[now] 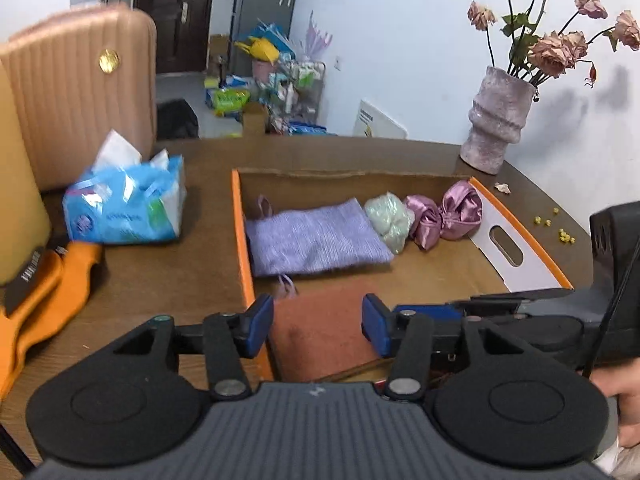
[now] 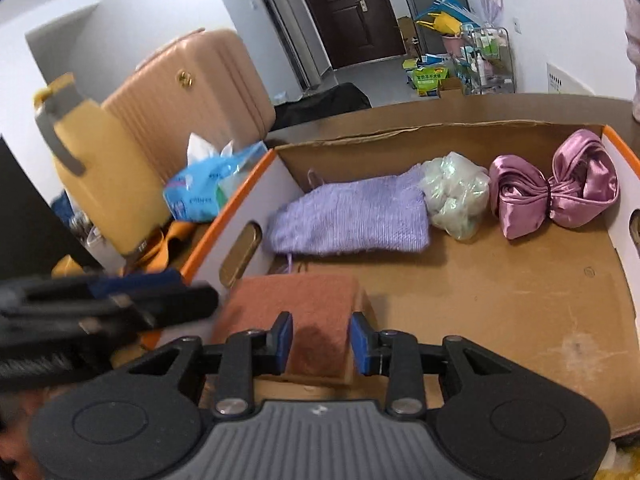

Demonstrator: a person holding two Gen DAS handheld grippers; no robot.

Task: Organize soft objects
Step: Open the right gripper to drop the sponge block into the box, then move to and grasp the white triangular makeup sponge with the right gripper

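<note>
While both grippers hang over the near end of the cardboard box (image 2: 500, 304), a rust-brown folded cloth (image 2: 316, 312) is seen lying on the box floor at abt 6 o'clock, close to the left wall.

Left gripper (image 1: 318, 326): jaws stand apart, blue pads clear of the cloth — nothing is clamped. The cloth (image 1: 320, 328) is seen in the gap beyond the tips; its left finger sits over the orange rim of the box (image 1: 242, 240).

Right gripper (image 2: 322, 340): jaws part-way apart on either side of the cloth's near edge. Whether the pads press on the cloth cannot be told; a gap seems visible on each side. In the left wrist view the right gripper (image 1: 516, 306) is seen at 3 o'clock, side-on; in the right wrist view the left gripper (image 2: 120, 296) is blurred at 9 o'clock.

Along the far wall, 12 o'clock, three soft items are lined up: a lilac knitted pouch (image 2: 352, 220), touching a pale green bundle (image 2: 456, 196), then a pink satin bundle (image 2: 556, 192) tied in the middle, near the right wall.

Outside the box on the table (image 1: 168, 280), at 10 o'clock — a blue tissue pack (image 1: 124, 208), a pink ribbed case (image 1: 84, 88), an orange strap (image 1: 44, 300). A vase (image 1: 496, 120) of dried flowers is placed at 2 o'clock.
</note>
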